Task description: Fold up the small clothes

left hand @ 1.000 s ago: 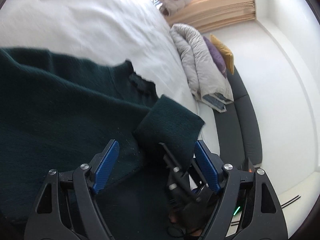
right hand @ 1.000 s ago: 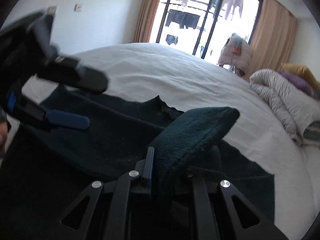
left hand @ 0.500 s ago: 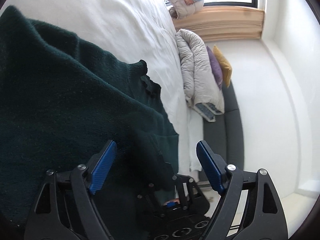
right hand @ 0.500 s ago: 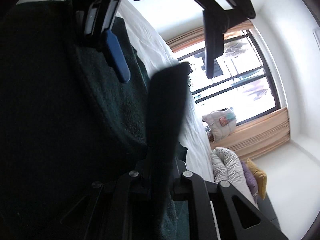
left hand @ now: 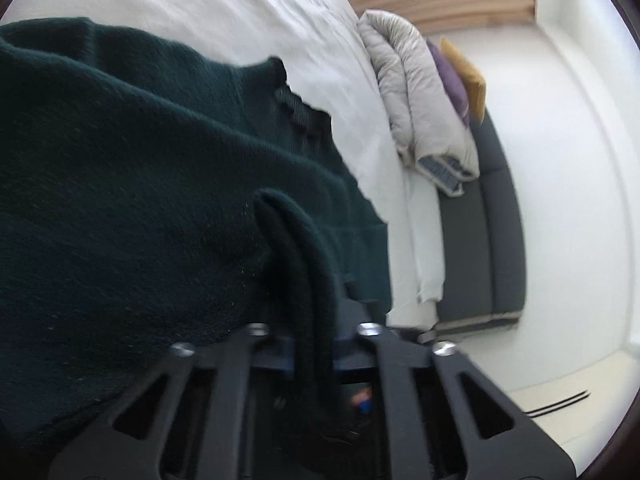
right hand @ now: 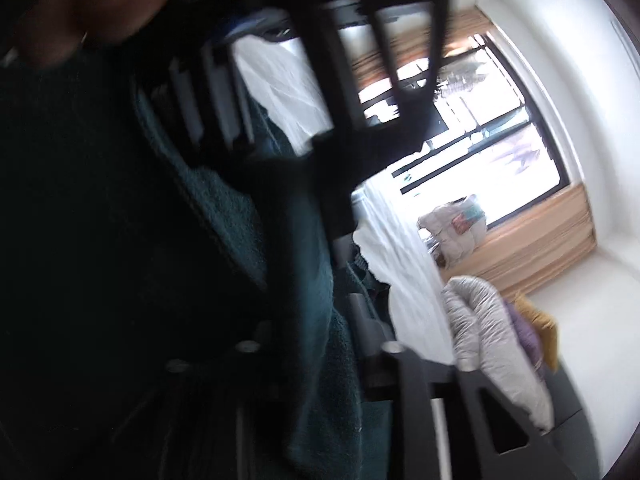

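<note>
A dark green knit sweater [left hand: 140, 200] lies spread on the white bed [left hand: 260, 12]. My left gripper [left hand: 312, 356] is shut on a raised fold of the sweater that stands up between its fingers. In the blurred right wrist view the same sweater [right hand: 224, 208] fills the left half. A strip of it runs down between the fingers of my right gripper [right hand: 316, 320], whose jaws are opening and stand apart. The black frame of the left gripper [right hand: 360, 100] and a hand [right hand: 80, 8] sit close above.
A folded grey duvet [left hand: 420, 112] with purple and yellow cushions [left hand: 460, 80] rests on a dark grey bench [left hand: 492, 240] beside the bed. Beyond are a white wall, wooden-coloured curtains [right hand: 540, 240] and a large window [right hand: 500, 128].
The left gripper went from wide open to shut on the sweater fold. The right gripper rolled and its fingers spread apart around the fabric they were clamping.
</note>
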Demonstrator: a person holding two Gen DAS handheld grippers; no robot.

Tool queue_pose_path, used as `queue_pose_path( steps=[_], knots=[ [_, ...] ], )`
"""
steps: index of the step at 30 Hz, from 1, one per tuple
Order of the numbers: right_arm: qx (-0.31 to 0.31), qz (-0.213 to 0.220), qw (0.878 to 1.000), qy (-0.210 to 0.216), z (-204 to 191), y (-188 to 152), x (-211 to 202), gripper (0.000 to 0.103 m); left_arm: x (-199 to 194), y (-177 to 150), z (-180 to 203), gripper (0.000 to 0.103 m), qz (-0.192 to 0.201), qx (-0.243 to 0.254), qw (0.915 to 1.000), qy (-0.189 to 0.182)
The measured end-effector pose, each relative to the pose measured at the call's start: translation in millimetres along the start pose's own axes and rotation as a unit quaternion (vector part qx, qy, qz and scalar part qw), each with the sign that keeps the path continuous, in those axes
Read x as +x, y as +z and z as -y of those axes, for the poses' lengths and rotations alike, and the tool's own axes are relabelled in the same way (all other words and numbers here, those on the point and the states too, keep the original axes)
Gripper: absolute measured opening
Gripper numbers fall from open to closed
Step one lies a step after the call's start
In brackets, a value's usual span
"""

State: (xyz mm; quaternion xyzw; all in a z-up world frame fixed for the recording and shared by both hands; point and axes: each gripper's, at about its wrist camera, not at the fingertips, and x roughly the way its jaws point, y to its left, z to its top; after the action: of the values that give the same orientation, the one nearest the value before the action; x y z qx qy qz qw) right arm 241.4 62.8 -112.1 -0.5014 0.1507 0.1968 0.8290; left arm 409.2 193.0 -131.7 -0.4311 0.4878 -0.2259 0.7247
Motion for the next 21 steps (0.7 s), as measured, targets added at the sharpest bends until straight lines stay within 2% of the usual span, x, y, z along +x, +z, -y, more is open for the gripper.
queue_pose_path(
  steps=[2,4,5,6,8,9,10,12,13,14,15,18,19,21],
  knots=[
    [0.046,0.002,0.999,0.006,11.3,0.5,-8.9,0.081,-0.7,-0.3,0.7,0.007,0.009,0.000,0.9999,0.006],
    [0.116,0.004,0.993,0.024,30.0,-5.2,-23.9,0.090,-6.2,0.7,2.5,0.006,0.022,0.001,0.9997,0.008],
    [0.164,0.003,0.985,0.044,42.4,-10.3,-32.1,0.090,-10.2,1.8,6.5,0.006,0.030,0.008,0.9995,0.010],
    [0.227,-0.003,0.971,0.074,57.8,-18.6,-39.3,0.090,-14.4,3.6,12.8,0.006,0.037,0.016,0.9991,0.009],
    [0.356,-0.015,0.924,0.138,86.5,-41.3,-45.2,0.090,-20.8,6.1,29.1,0.006,0.048,0.036,0.9982,0.006],
    [0.430,-0.024,0.885,0.176,99.7,-58.5,-44.2,0.090,-26.2,6.0,37.3,0.006,0.051,0.045,0.9977,0.005],
    [0.504,-0.028,0.835,0.218,110.6,-77.2,-40.2,0.090,-30.2,6.6,47.5,0.006,0.055,0.057,0.9969,0.002],
    [0.634,-0.028,0.713,0.298,122.4,-119.5,-24.3,0.090,-36.3,6.1,61.5,0.006,0.060,0.073,0.9956,-0.002],
    [0.680,-0.029,0.661,0.317,122.9,-137.8,-17.4,0.090,-40.9,4.6,68.2,0.006,0.060,0.080,0.9949,-0.002],
    [0.729,-0.028,0.599,0.330,125.1,-158.0,-8.5,0.090,-43.9,3.4,73.5,0.006,0.062,0.087,0.9943,-0.003],
    [0.760,-0.023,0.557,0.336,126.7,-171.4,-2.3,0.090,-44.8,3.1,79.6,0.006,0.063,0.092,0.9938,-0.003],
    [0.830,-0.021,0.440,0.343,126.4,-204.1,19.1,0.088,-52.5,1.8,89.2,0.006,0.071,0.096,0.9929,-0.009],
    [0.846,-0.016,0.408,0.342,126.4,-211.0,24.1,0.087,-55.9,1.1,91.7,0.006,0.075,0.097,0.9925,-0.011],
    [0.870,0.005,0.361,0.336,126.6,-218.3,31.7,0.087,-61.7,0.9,94.7,0.006,0.078,0.098,0.9920,-0.013]
  ],
)
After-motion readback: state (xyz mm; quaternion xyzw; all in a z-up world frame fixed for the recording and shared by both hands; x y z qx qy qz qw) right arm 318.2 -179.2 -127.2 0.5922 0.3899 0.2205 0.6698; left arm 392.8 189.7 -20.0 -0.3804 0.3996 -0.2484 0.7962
